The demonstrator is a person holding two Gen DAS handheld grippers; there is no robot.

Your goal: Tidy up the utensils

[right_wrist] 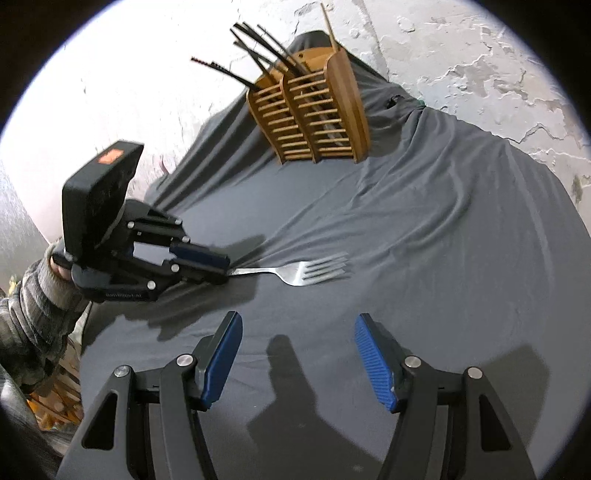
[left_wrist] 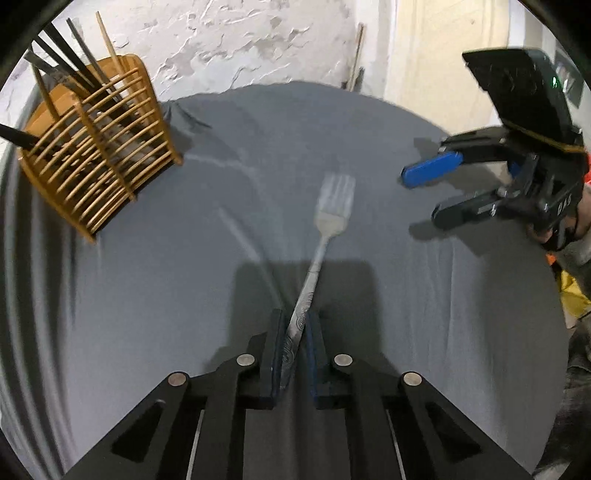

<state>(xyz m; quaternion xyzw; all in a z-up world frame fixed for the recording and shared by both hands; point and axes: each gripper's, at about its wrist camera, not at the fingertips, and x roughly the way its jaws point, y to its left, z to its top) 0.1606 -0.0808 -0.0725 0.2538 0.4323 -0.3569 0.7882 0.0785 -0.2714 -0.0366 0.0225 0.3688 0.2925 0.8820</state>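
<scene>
Closest to the left wrist camera, the left tool [left_wrist: 295, 328] has its two blue-padded fingers [left_wrist: 274, 354] clamped on the patterned handle of a metal fork [left_wrist: 334, 210]. From there the fork reaches forward over the grey cloth [left_wrist: 147, 295] covering the worktop, tines farthest from the tool. In the right wrist view the same fork [right_wrist: 295, 273] lies nearly level, just above or on the cloth; which of the two cannot be told. Its handle end disappears between the left tool's [right_wrist: 221, 267] closed fingers.

Well to the right of the fork, the right tool [left_wrist: 419, 195] stands wide apart with nothing between its blue pads [right_wrist: 373, 362], hovering over bare cloth. A hand in a grey fingerless glove [right_wrist: 55, 280] holds the left tool's grip.

At the far side of the worktop stands a wooden slatted utensil holder [right_wrist: 314, 114], divided into compartments. Several dark-handled utensils [right_wrist: 258, 48] and a pale wooden stick [right_wrist: 330, 26] lean out of its top. Behind it rises a rough white plastered wall [left_wrist: 240, 37].
</scene>
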